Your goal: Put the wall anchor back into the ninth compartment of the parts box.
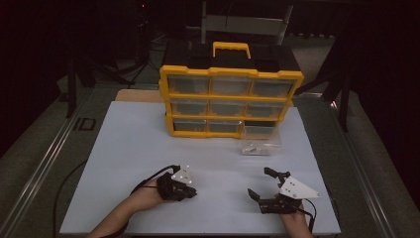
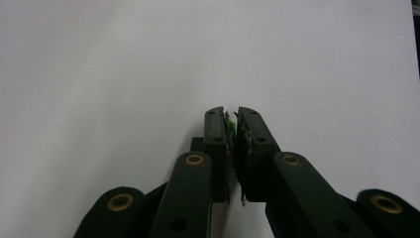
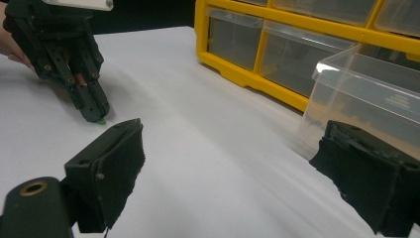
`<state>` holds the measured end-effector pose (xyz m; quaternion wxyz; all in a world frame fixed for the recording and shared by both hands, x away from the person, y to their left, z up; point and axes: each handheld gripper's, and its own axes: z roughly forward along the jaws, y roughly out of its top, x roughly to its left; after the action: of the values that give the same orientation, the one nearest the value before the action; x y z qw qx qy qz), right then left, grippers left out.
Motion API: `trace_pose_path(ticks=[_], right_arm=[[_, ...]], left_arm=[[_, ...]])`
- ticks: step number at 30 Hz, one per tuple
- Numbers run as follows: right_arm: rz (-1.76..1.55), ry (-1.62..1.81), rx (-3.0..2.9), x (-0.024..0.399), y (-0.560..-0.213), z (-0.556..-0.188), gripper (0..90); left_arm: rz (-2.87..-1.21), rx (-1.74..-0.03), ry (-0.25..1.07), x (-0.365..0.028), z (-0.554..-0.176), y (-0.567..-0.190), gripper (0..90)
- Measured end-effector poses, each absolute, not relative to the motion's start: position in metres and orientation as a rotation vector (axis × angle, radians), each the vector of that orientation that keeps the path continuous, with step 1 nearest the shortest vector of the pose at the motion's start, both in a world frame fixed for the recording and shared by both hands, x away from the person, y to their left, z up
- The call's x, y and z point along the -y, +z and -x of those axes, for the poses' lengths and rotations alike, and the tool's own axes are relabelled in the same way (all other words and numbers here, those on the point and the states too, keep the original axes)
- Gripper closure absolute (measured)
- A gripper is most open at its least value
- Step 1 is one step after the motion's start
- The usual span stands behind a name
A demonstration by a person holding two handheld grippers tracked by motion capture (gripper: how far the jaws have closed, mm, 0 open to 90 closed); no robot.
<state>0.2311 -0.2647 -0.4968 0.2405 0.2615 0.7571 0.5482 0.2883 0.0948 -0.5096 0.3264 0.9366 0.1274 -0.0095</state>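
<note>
The green piece sits between the tips of your left tongs, which are clenched on it; it is very small and mostly hidden, so you cannot tell what it is. In the right gripper view it shows as a green spot under the tips of the left tongs, touching the counter. Your left tongs are at the near left of the counter, pointing toward the middle.

Your right tongs are released, with the jaws wide apart and nothing between them. They rest at the near right, well apart from the left ones.

At the far side of the counter stands a yellow organizer with clear drawers and a yellow handle on top. One clear drawer is pulled out and lies on the counter just in front of its lower right corner; some small parts are inside, too small to tell. Nothing stands between your tongs and this drawer.

The counter is a white, plain sheet. Around it the room is dark, with a grey floor and black stands at the sides.
</note>
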Motion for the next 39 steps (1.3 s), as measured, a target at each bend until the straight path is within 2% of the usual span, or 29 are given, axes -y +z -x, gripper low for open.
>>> trace_pose_path(ticks=[13, 39], right_arm=[[-0.723, 1.506, -2.057, 0.266, -0.496, -0.231, 10.2], [-0.717, 1.499, -2.061, 0.266, -0.496, -0.231, 10.2]], left_arm=[[-2.426, -0.295, -0.084, -0.090, -0.298, -0.492, 84.8], [-2.379, -0.166, -0.009, -0.057, -0.341, -0.410, 84.7]])
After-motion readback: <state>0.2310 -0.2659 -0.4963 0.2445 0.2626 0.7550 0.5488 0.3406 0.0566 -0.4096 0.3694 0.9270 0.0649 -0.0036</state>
